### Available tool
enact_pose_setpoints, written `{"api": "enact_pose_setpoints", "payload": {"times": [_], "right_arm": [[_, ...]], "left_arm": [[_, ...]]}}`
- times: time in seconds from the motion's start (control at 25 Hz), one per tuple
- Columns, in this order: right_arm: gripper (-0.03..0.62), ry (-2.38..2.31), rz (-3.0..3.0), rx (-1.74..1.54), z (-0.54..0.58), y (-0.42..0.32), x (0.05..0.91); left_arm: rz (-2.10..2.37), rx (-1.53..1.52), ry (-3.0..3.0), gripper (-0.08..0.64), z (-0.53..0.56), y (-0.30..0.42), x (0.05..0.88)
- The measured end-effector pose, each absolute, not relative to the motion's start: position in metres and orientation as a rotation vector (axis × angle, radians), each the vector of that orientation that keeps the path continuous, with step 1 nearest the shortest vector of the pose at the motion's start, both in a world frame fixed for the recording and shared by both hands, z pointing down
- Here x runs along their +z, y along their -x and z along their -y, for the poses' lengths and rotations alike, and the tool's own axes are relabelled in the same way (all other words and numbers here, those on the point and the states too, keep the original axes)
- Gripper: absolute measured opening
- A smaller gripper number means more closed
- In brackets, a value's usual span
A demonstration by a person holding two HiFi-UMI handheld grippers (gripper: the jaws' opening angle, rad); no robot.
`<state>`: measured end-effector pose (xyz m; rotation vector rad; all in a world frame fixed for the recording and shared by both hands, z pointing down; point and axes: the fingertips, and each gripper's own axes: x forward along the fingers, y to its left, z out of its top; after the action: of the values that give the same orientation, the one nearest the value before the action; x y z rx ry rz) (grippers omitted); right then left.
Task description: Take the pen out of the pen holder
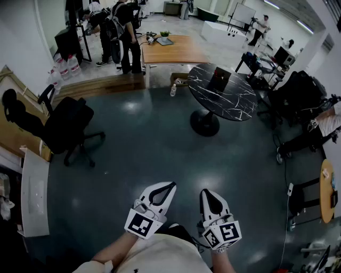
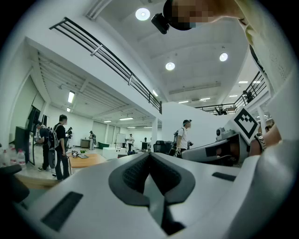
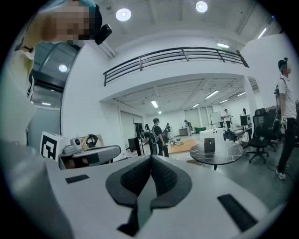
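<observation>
glossy floor (image 1: pixel 149 138) (marble-look table (image 1: pixel 234 104))

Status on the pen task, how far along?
Done: nothing visible. No pen or holder shows in any view. In hand: nothing. The left gripper and right gripper are both shut and empty, held above the floor, with a round table ahead. Left: everything, meaning finding the holder, gripping the pen and lifting it out.

Ceiling lights (image 2: pixel 142 14) glare overhead; the dark floor (image 1: pixel 160 144) shows soft reflections. Gripper views bend toward black edges, with the near jaws soft.
</observation>
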<state>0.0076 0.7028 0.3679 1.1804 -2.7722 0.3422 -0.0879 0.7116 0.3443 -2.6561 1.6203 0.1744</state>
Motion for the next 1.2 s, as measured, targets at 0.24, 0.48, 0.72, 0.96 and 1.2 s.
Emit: {"api": "enact_pose_setpoints", "payload": {"times": [0.24,0.48,0.72,0.96,1.2], "right_arm": [[0.017,-1.180,2.760,0.307,-0.695,0.004,0.370],[0.017,-1.232,2.756,0.342,-0.663,-0.010,0.373],[0.017,-1.233,2.758,0.389,-0.601,-0.030,0.383],[0.017,-1.205,2.766,0.403,-0.525,-0.056,0.387],[0.017,-1.176,2.783,0.383,-0.455,-0.088,0.378]], "left_arm": [[-1.609,0.168,2.652,0.012,-0.697,0.101,0.344],[-1.585,0.134,2.673,0.012,-0.667,0.091,0.353],[-1.621,0.127,2.682,0.012,-0.612,0.073,0.357],[-1.647,0.109,2.674,0.012,-0.532,0.046,0.357],[-1.694,0.111,2.641,0.012,-0.468,0.017,0.346]]}}
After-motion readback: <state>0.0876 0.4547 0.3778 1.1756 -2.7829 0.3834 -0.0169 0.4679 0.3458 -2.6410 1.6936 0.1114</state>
